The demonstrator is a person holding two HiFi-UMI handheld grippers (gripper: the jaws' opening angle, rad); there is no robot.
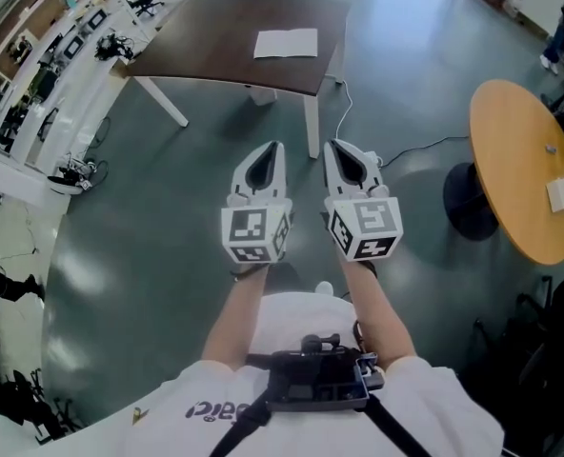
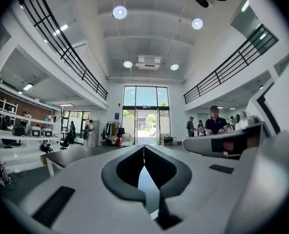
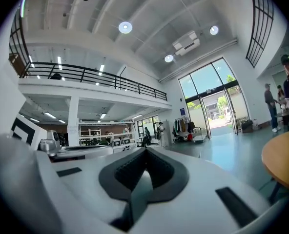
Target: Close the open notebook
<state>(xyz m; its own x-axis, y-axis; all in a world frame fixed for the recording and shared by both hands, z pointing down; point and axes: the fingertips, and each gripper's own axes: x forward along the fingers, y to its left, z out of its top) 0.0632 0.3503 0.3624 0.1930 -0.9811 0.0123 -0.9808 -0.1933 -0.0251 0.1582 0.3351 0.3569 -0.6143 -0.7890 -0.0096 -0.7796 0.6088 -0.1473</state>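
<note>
Head view suggests the approach step: the left gripper (image 1: 278, 147) and right gripper (image 1: 328, 145) are held level side by side over the floor, and both gripper views show their jaws closed tip to tip on nothing. The notebook (image 1: 286, 43) lies flat on the dark table (image 1: 206, 46), ahead of the jaws and well apart from them. Next, I judge, the grippers must reach the table so one tip can catch a cover edge and fold it over.

text: none clearly readable | shirt print (image 1: 212, 409): upside-down, possibly letters, too blurred
</note>
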